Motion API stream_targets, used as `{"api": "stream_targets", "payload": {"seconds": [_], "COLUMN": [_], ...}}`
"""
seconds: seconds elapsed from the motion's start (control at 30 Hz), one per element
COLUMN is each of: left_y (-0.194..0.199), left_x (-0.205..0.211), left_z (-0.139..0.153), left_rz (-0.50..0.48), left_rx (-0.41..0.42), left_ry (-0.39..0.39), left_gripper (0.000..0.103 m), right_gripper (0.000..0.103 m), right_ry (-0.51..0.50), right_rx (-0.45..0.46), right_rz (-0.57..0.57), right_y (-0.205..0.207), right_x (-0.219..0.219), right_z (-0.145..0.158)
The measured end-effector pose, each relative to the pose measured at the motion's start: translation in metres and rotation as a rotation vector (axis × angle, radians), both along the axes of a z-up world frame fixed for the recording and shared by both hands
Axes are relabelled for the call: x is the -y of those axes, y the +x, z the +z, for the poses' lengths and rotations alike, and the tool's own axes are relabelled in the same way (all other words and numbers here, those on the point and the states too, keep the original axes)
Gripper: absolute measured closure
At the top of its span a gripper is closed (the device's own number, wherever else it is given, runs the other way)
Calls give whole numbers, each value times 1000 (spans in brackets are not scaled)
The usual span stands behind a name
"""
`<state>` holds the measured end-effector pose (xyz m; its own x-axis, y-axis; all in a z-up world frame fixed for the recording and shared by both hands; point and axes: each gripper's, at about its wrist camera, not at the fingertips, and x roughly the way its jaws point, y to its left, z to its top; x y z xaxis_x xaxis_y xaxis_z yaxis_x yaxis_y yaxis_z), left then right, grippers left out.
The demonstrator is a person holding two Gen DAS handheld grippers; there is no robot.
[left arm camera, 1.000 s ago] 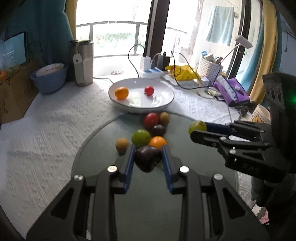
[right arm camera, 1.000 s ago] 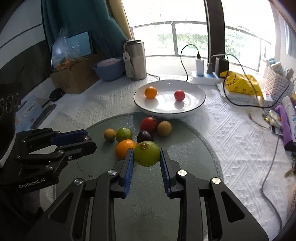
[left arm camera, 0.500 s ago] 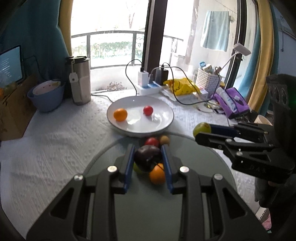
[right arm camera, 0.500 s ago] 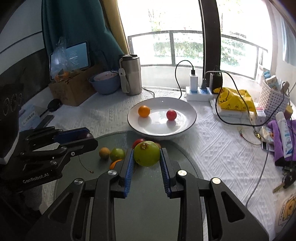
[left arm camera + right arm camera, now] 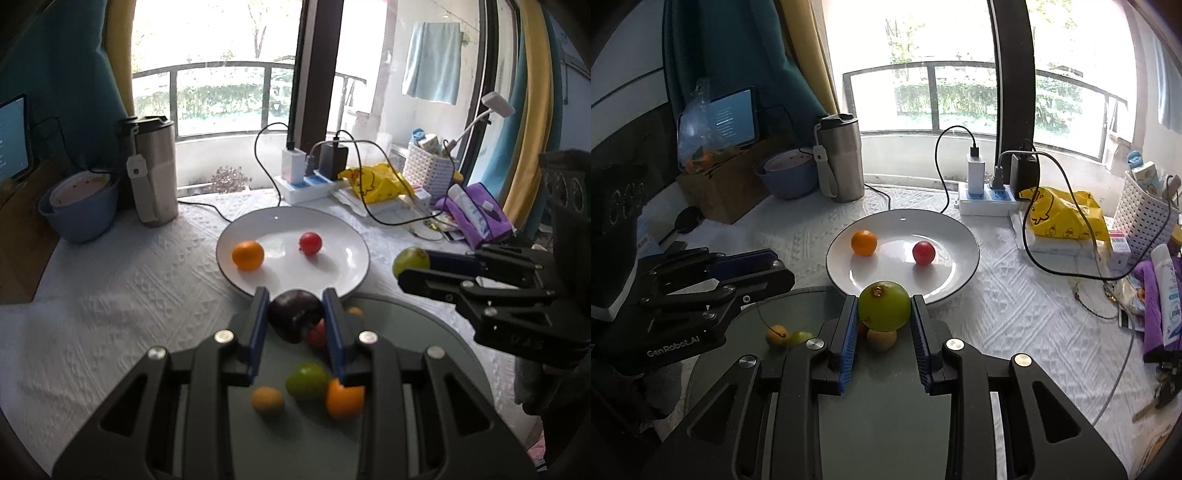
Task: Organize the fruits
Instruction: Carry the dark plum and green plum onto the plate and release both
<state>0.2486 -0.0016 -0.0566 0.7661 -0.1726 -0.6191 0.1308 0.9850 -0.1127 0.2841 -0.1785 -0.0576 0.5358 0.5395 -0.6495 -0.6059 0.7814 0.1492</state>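
Now both grippers hold fruit above plate (image 5: 960, 280).

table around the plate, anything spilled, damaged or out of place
Nothing spilled or damaged. The oddest thing is the black charger cable looping loosely over the yellow bag and onto the cloth right of the white plate. Loose fruit sits on the glass disc; two pieces are held up in the tongs.

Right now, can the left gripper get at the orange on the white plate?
Probably not as things stand: the left gripper is shut on a dark plum, so its jaws are full. The path to the orange on the white plate looks clear otherwise.
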Motion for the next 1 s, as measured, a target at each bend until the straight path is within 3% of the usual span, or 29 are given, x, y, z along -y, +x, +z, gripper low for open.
{"api": "stream_targets", "payload": {"seconds": [0.67, 1.0], "left_y": [67, 103], "left_x": [-8, -12], "left_z": [-29, -47], "left_rz": [0, -13], "left_rx": [-66, -149], "left_ry": [-21, -16], "left_gripper": [72, 72], "right_gripper": [73, 73], "right_ry": [-35, -63], "right_rx": [-49, -111], "right_rz": [21, -2], "right_y": [70, 113], "right_x": [-27, -44], "right_z": [-31, -55]}}
